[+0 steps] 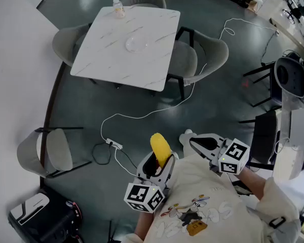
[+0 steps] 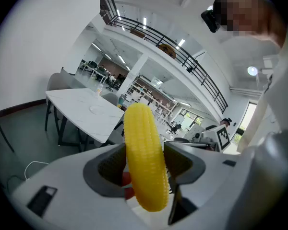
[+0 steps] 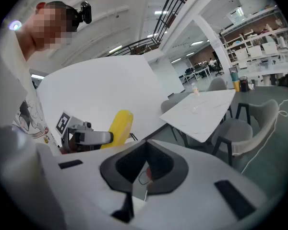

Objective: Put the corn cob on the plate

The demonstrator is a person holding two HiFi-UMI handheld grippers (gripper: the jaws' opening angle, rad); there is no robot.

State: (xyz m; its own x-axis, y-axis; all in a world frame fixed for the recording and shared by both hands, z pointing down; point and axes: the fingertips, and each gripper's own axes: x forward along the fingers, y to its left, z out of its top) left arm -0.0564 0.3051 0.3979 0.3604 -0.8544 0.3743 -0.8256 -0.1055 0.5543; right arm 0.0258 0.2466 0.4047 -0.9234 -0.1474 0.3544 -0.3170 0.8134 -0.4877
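Observation:
A yellow corn cob [image 1: 160, 147] stands upright between the jaws of my left gripper [image 1: 159, 162], which is shut on its lower half, close to the person's chest. In the left gripper view the corn cob [image 2: 143, 159] fills the middle and both pads press on its sides. My right gripper [image 1: 186, 136] is level with it on the right, shut with nothing in it. From the right gripper view the corn cob [image 3: 118, 125] shows to the left. A clear glass plate [image 1: 135, 43] lies on the white marble table [image 1: 104, 57], far ahead across the floor.
A small bottle [image 1: 118, 7] stands at the table's far edge. Grey chairs [image 1: 205, 59] ring the table, and another chair [image 1: 50, 151] stands at the left. A white cable [image 1: 142, 116] and power strip [image 1: 114, 145] lie on the floor between me and the table.

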